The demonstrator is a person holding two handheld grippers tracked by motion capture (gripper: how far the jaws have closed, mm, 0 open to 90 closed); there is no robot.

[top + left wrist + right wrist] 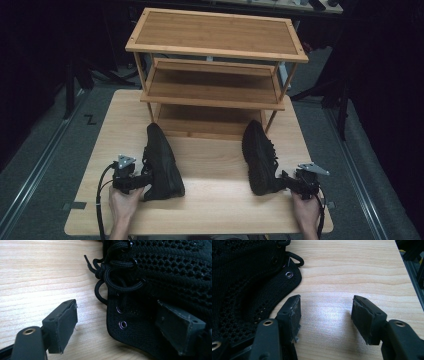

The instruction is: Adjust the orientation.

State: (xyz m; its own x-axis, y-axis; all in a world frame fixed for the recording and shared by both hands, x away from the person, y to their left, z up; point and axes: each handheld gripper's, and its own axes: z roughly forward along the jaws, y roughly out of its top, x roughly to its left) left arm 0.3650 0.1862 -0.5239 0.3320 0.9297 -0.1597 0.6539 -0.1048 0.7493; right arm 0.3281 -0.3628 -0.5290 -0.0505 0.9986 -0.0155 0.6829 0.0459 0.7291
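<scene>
The left black mesh shoe [162, 162] and the right black mesh shoe [259, 156] are fully black, with black laces and small silver eyelets; the knit has a pattern of little holes. The light wooden table [210, 210] shows pale grain lines. The three-level bamboo rack [215, 35] is warm brown. Both grippers have black jaws.

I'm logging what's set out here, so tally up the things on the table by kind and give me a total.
Black shoes: 2, the left shoe and the right shoe
Wooden shelf racks: 1, the three-tier rack
Hand-held grippers: 2, the left gripper and the right gripper
Total: 5
</scene>
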